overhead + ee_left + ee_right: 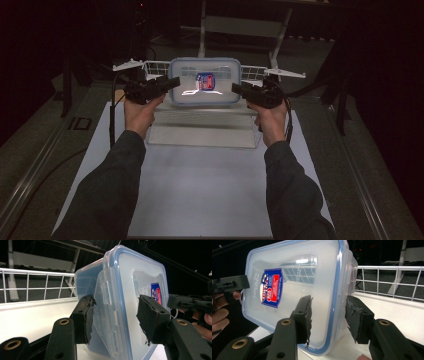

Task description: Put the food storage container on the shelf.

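Lidded plastic container [204,87] hangs between both tools, tipped lid-toward-person. Left gripper [172,82] clamps its left edge, right gripper [239,89] its right edge, each part-open, steadying it above the table [200,190].

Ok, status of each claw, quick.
Left claw: jaws on either side of the box's end, lid latch between them; grip cannot be told.
Right claw: same at the other end; cannot be told.

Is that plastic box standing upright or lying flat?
Tipped up on edge: the box shows its lid face-on, with fingers astride each end.
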The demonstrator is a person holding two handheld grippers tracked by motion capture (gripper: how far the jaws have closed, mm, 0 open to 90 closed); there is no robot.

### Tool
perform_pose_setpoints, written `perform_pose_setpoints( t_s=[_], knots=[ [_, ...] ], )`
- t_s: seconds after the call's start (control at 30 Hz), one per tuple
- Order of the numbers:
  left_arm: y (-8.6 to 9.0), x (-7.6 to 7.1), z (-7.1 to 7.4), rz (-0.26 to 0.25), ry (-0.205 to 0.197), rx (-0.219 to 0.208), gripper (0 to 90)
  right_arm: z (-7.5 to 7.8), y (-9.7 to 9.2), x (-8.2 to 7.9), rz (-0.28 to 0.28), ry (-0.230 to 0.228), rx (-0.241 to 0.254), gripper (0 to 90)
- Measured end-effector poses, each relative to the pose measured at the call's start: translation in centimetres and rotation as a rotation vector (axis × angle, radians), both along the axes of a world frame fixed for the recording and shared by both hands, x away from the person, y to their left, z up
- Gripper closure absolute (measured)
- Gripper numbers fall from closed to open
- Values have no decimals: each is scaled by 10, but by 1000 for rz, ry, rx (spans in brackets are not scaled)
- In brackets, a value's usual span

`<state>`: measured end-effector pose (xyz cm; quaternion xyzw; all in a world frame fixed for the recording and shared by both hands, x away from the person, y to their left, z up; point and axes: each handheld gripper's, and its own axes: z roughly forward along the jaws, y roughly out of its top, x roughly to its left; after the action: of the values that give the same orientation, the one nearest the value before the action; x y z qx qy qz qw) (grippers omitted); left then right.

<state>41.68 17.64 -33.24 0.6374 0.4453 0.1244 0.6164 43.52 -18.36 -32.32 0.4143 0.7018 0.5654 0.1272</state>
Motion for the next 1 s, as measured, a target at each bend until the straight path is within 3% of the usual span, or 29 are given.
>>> perform_pose_setpoints(
  t_s=[0.1, 0.27, 0.33, 0.37, 0.4, 0.5, 0.6, 0.7, 0.77, 0.9, 1.0],
  knots=[
    [0, 3, 0, 19, 13, -11, 470, -1, 1, 1, -9, 4, 3, 568],
    [-4, 7, -6, 95, 16, 60, 437, -6, 5, 2, -23, 11, -12, 539],
    [-3, 7, -9, 104, 8, 46, 416, -5, 4, 1, -35, -1, 14, 569],
    [-2, 7, -8, 112, 6, 33, 412, -5, 7, 1, -51, -5, -51, 502],
    [-2, 6, -7, 123, 6, 50, 417, -6, 10, 1, -41, -19, -98, 485],
    [-1, 3, -5, 109, 0, 74, 412, -7, 12, -4, -61, -53, -126, 507],
    [1, -3, -3, 103, -5, 153, 417, -7, 10, -8, -56, -63, -149, 507],
    [4, -11, 0, 87, -12, 231, 425, -4, 8, -15, -44, -80, -202, 501],
    [7, -17, 3, 73, -20, 267, 425, -3, 9, -22, -37, -99, -274, 488],
    [13, -30, 8, 78, -20, 295, 428, -1, 7, -38, 23, -96, -318, 474],
    [15, -44, 11, 81, -54, 313, 434, -1, 5, -51, 55, -102, -350, 467]
  ],
)
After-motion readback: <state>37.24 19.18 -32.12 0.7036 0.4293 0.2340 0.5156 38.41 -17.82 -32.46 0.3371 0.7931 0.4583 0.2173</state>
